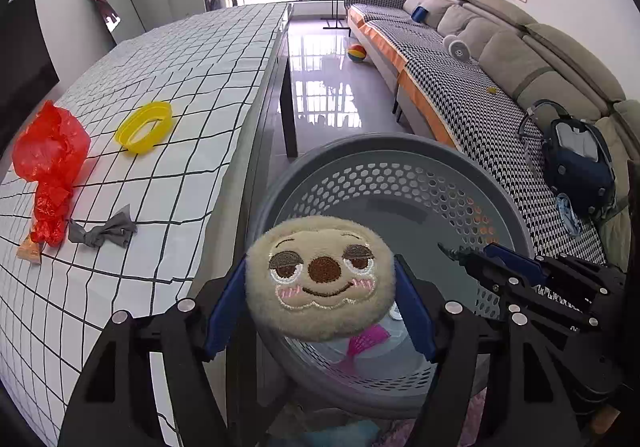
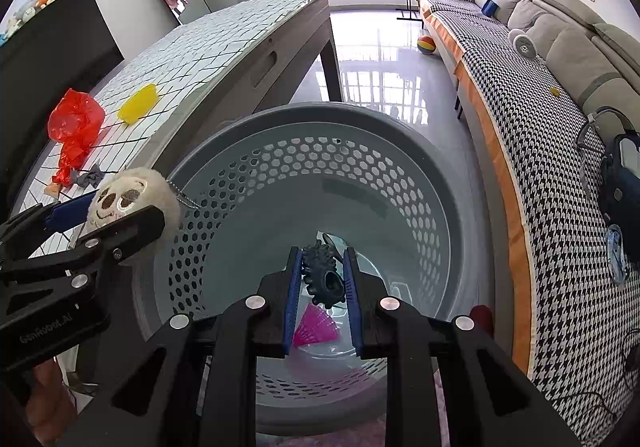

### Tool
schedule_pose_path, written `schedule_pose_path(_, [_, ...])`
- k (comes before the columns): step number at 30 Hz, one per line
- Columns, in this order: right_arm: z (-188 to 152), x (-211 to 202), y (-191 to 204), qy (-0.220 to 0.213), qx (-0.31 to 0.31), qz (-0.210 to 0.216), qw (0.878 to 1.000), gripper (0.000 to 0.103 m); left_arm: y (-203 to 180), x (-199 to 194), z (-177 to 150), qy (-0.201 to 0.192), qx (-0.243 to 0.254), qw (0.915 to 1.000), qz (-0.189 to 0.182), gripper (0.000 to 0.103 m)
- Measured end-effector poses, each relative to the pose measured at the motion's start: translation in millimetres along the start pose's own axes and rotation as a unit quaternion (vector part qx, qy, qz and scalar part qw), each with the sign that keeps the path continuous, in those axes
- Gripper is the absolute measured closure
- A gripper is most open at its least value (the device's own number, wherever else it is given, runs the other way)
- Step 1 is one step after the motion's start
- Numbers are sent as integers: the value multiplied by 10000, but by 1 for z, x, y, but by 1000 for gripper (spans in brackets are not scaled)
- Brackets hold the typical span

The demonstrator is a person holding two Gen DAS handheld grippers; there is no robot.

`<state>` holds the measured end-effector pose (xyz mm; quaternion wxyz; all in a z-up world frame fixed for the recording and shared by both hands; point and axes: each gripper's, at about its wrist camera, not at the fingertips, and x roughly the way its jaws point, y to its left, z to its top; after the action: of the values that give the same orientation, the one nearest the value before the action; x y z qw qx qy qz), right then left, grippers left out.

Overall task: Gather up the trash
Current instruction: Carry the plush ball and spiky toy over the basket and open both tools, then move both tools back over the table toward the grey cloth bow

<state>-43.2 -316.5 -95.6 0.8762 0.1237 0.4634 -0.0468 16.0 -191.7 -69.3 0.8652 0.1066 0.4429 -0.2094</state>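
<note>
The left gripper has its jaws clamped on a round plush sloth face, one blue pad on each side of it. In the right wrist view the same plush shows a bead chain hanging from its edge. It is held above the near rim of the grey basket, face turned up toward the camera.

The right gripper has its jaws clamped on a small black knobbly object, held over the open mouth of the basket. In the left wrist view this gripper reaches in from the right, over the basket's right side.

The basket is round, with hexagonal holes in its wall. At its bottom lies a pink fan-shaped piece on some clear or pale wrapping.

Left of the basket, just beside it, stands the tabletop under a white cloth with a black grid. On it, nearest the basket, lies a grey scrap of cloth. Touching that scrap on its far side from the basket is a crumpled red plastic bag, with a small orange wrapper at its lower end. A yellow plastic ring lies further along the tabletop, apart from the bag.

Right of the basket runs a sofa with a houndstooth cover, and a dark blue bag sits on it. A coloured ball lies on the floor beyond the basket, beside the sofa.
</note>
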Motion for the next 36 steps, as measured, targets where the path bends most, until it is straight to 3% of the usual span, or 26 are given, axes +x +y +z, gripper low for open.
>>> schedule_pose_path(6, [-2,0,-6,-30,66,21,10000,82,-1,0,-1,7,12,10000,12,32])
schedule_pose_path(10, [-1,-5,-9,-143,87,-20,9999,63,-1,-4,-1,-52,16,10000,52,26])
schedule_pose_path(18, [-2,-7,-8,-209,116,-57,9997,61,4,-6,-1,-81,-74,9999,120,21])
schedule_pose_path(23, [-3,-11,-5,-339,110,-158,9992,46,7,-10,-1,-148,-144,9997,164,14])
schedule_pose_path(25, [-4,-12,-4,-380,99,-161,9991,33,10,-11,-1,-164,-204,9994,210,9])
schedule_pose_path(27, [-5,-13,-2,-427,93,-198,9988,28,12,-13,0,-178,-260,9992,230,9])
schedule_pose_path(36, [-8,-12,6,-420,123,-245,9987,20,31,-27,-2,-357,-493,9975,372,6])
